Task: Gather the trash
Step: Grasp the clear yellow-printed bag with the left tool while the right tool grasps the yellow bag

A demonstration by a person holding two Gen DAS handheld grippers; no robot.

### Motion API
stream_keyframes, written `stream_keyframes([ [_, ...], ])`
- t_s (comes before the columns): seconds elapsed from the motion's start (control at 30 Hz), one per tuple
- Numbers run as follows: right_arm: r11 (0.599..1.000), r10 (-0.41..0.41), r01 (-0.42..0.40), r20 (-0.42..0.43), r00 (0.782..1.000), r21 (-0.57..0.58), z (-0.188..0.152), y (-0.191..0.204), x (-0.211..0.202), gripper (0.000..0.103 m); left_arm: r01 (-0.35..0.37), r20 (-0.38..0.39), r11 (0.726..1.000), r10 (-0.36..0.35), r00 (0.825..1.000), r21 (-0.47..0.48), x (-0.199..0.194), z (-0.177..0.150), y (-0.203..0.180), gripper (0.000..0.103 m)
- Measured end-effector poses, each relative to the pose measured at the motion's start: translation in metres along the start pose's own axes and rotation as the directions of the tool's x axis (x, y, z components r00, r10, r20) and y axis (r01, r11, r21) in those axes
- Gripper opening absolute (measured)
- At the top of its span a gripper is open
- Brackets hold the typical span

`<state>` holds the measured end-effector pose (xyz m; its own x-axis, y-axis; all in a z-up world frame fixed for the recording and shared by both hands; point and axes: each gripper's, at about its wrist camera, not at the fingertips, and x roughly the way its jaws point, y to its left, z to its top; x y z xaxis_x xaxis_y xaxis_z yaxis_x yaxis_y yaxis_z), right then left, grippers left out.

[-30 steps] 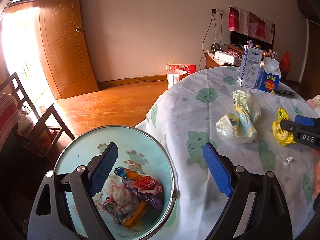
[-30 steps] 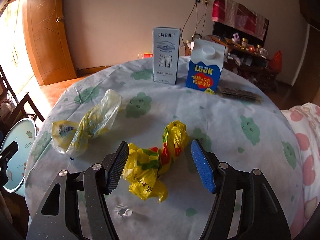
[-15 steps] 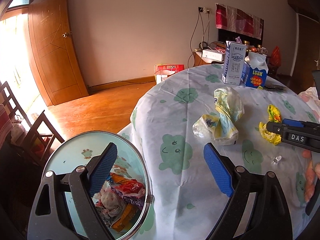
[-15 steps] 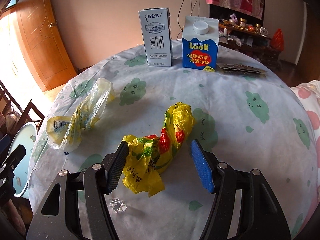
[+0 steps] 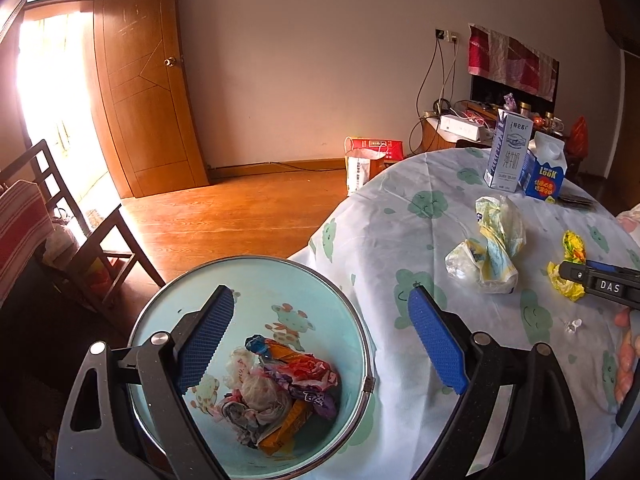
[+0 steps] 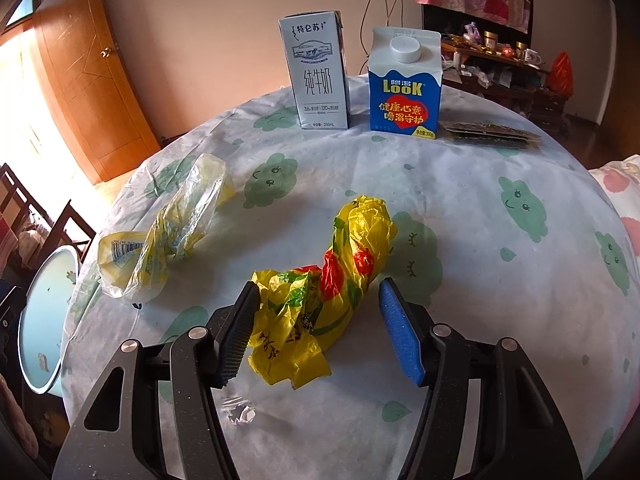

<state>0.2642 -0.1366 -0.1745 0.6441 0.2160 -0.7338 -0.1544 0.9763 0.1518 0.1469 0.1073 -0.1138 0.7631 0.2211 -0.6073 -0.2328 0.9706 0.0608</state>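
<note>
A crumpled yellow plastic bag (image 6: 320, 288) with red and green print lies on the round table. My right gripper (image 6: 320, 332) is open, its jaws on either side of the bag's near end; it also shows in the left wrist view (image 5: 580, 276). A clear yellowish plastic bag (image 6: 172, 232) lies to the left, also in the left wrist view (image 5: 488, 252). A small clear scrap (image 6: 240, 414) lies near the table's front. My left gripper (image 5: 316, 340) is open and empty above a light-blue trash bin (image 5: 224, 284) holding several wrappers (image 5: 280, 388).
A grey milk carton (image 6: 316, 72) and a blue LOOK carton (image 6: 404, 84) stand at the table's far side, dark packets (image 6: 492, 136) beside them. The bin also shows at the table's left edge (image 6: 40, 320). A wooden chair (image 5: 68, 232) and door (image 5: 140, 100) are at the left.
My right gripper has moved forward and down, so its jaws now flank the yellow bag. My left gripper swung away and back over the bin, staying open.
</note>
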Motion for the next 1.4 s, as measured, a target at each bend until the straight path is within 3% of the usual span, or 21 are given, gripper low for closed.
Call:
stream_keyframes([
  [0.37,1.000,-0.026,0.027,0.015,1.000,-0.014,0.000,0.001,-0.003,0.061,0.075,0.008,0.994,-0.076,0.997,0.084,0.012,0.009,-0.060,0.089],
  [0.63,0.998,-0.044,0.044,0.000,0.999,-0.046,-0.008,0.001,-0.013,0.063,0.147,-0.042,0.986,-0.145,0.989,0.074,0.043,0.026,-0.089,0.089],
  [0.7,0.999,-0.032,0.032,0.001,0.999,-0.032,-0.008,-0.003,-0.014,0.057,0.155,-0.058,0.984,-0.151,0.987,0.085,0.051,0.029,-0.097,0.089],
  [0.73,0.999,-0.026,0.026,-0.007,1.000,-0.037,-0.008,-0.004,-0.014,0.049,0.156,-0.067,0.983,-0.150,0.986,0.097,0.055,0.030,-0.102,0.089],
  [0.83,0.999,-0.017,0.016,-0.016,1.000,-0.050,-0.010,-0.005,-0.015,0.045,0.163,-0.107,0.981,-0.152,0.983,0.108,0.066,0.028,-0.110,0.088],
  [0.93,0.999,-0.007,0.006,-0.028,1.000,-0.042,-0.010,-0.009,-0.013,0.045,0.170,-0.132,0.979,-0.155,0.979,0.111,0.073,0.024,-0.116,0.080],
  [1.0,0.999,-0.009,0.008,-0.029,1.000,-0.036,-0.010,-0.010,-0.013,0.051,0.201,-0.164,0.973,-0.180,0.970,0.117,0.079,0.021,-0.121,0.064],
  [1.07,1.000,-0.006,0.005,-0.033,0.999,-0.031,-0.011,-0.012,-0.012,0.057,0.233,-0.202,0.966,-0.206,0.958,0.117,0.086,0.017,-0.124,0.032],
  [1.2,0.999,0.022,-0.024,-0.053,0.998,-0.027,-0.012,-0.014,-0.010,0.051,0.240,-0.188,0.962,-0.214,0.959,0.133,0.084,0.017,-0.125,0.024],
  [1.4,0.998,0.016,-0.020,-0.069,0.997,-0.056,-0.012,-0.006,-0.006,0.040,0.233,-0.179,0.962,-0.206,0.962,0.142,0.084,0.014,-0.124,0.022],
])
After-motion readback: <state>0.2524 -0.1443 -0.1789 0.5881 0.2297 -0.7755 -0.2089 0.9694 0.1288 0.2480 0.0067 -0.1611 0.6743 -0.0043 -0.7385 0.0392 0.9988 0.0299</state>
